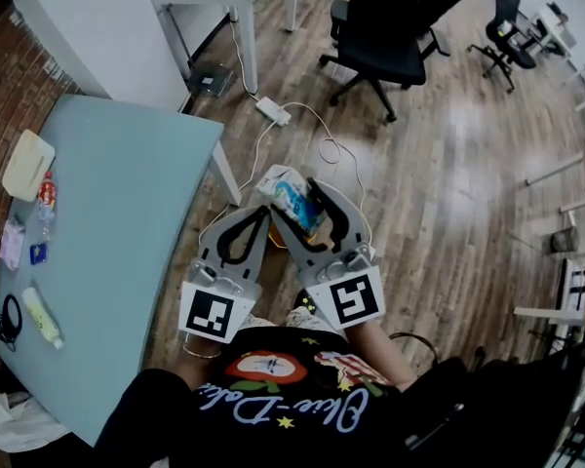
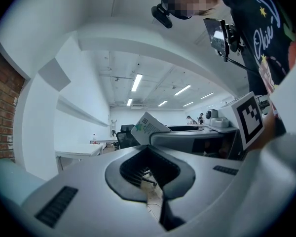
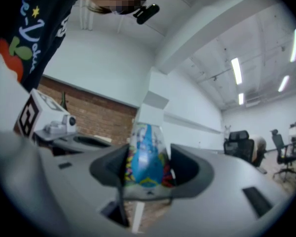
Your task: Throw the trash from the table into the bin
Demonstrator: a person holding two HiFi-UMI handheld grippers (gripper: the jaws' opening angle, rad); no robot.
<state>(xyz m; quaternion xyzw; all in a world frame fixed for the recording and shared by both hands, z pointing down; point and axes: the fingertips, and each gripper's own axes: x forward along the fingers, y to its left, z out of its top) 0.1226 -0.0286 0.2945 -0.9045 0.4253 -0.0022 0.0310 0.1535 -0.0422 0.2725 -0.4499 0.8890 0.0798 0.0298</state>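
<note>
1. The person's black shirt (image 1: pixel 273 398) is nearest, at the bottom of the head view.
2. Both grippers stick out side by side in front of the person, pointing away.
3. The right gripper (image 1: pixel 302 213) is squeezing a box (image 1: pixel 283 185) with blue and other bright colours.
4. The box's long side runs along the jaws. Its far end pokes out past the tips, away from the person.
5. The left gripper (image 1: pixel 263 214) has its jaws closed together with nothing in them.
6. The box is in the air over the wood floor (image 1: pixel 448 164), just past the table's (image 1: pixel 127 213) right edge.
7. A bottle (image 1: pixel 45 203) and a tube (image 1: pixel 42 317) lie on the table.
</note>
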